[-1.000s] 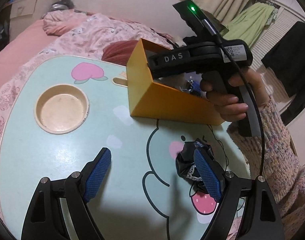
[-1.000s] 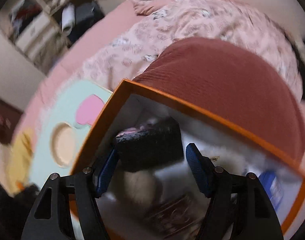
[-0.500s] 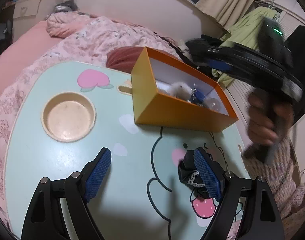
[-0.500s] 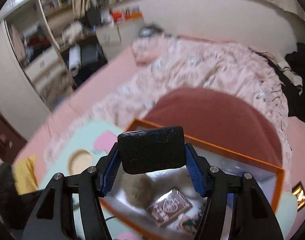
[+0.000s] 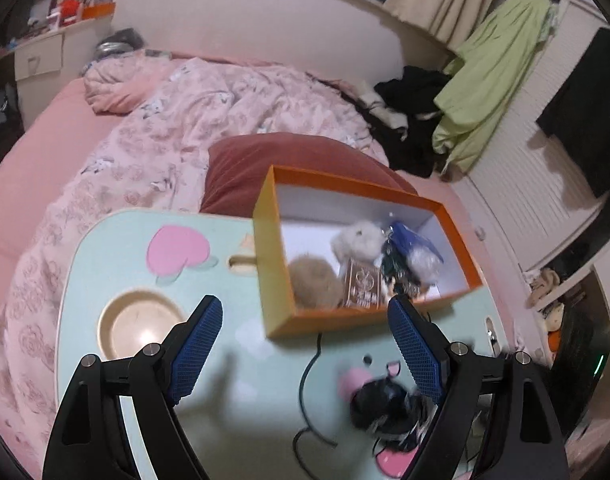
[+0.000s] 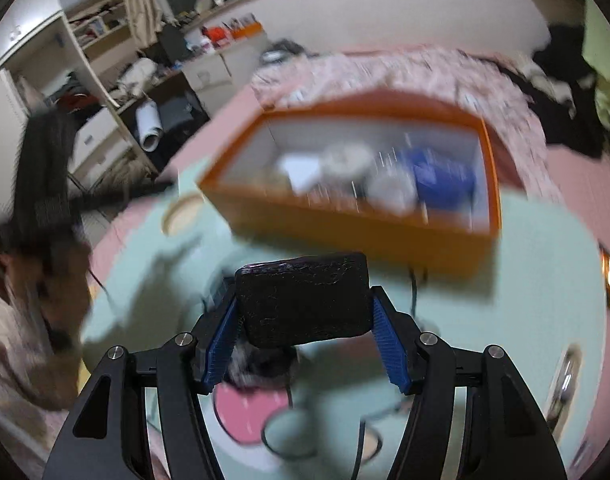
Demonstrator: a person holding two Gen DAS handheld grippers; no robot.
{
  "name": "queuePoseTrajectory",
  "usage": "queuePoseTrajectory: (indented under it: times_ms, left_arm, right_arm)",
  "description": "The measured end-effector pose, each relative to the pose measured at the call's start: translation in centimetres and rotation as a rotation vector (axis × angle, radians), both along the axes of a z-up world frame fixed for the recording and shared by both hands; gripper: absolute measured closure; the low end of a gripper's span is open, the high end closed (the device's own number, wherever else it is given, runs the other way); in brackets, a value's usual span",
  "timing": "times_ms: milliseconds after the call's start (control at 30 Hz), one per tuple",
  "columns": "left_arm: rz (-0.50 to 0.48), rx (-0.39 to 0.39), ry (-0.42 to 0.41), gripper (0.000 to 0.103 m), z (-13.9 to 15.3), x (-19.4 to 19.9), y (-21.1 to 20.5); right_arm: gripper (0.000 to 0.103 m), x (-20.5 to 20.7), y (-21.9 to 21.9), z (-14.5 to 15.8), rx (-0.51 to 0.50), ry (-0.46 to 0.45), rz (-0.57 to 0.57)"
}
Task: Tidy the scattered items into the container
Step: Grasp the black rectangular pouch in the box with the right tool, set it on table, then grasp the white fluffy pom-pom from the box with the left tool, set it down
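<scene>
The orange box [image 5: 273, 280] stands at the far side of the mint table [image 5: 245, 400] and holds fluffy toys, a brown card and a blue item. It also shows, blurred, in the right wrist view [image 6: 345, 232]. My left gripper [image 5: 305, 356] is open and empty above the table. A black lacy item [image 5: 381, 404] lies on the table by its right finger. My right gripper [image 6: 305, 320] is shut on a black rectangular block [image 6: 305, 296], held above the table short of the box.
A round beige cup recess [image 5: 137, 328] sits in the table's left side. A red cushion [image 5: 289, 160] and pink bedding [image 5: 145, 128] lie behind the table. Shelves and clutter [image 6: 105, 80] stand at the left in the right wrist view.
My right gripper has pulled back from above the box toward the near side of the table, still holding the black block. My left gripper has risen and tilted, so the box interior now shows.
</scene>
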State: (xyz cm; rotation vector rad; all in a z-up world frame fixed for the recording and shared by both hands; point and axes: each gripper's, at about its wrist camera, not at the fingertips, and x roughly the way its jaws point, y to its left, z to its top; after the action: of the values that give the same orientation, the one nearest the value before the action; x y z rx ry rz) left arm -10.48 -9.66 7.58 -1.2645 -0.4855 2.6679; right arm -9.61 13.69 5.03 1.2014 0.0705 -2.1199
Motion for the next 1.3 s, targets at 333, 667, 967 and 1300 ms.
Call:
queuePoseTrajectory:
  times_ms: [333, 667, 967, 1300]
  left_arm:
    - [-0.12, -0.078, -0.114, 0.019, 0.1, -7.3, 4.9]
    - [-0.156, -0.244, -0.229, 0.027, -2.8, -13.4, 9.1]
    - [-0.28, -0.423, -0.262, 0.05, -5.5, -12.9, 11.7]
    - [-0.264, -0.383, -0.157, 0.068, -4.1, -12.2, 10.9]
  right_arm:
    - [0.04, 0.8, 0.9, -2.8, -0.033, -0.007, -0.127]
    - [0.03, 0.9, 2.9, -2.6, -0.158, -0.046, -0.175]
    - [0.03, 0.5, 3.5, -3.2, -0.189, -0.079, -0.172]
    - [0.03, 0.8, 3.5, -3.7, -0.19, -0.106, -0.178]
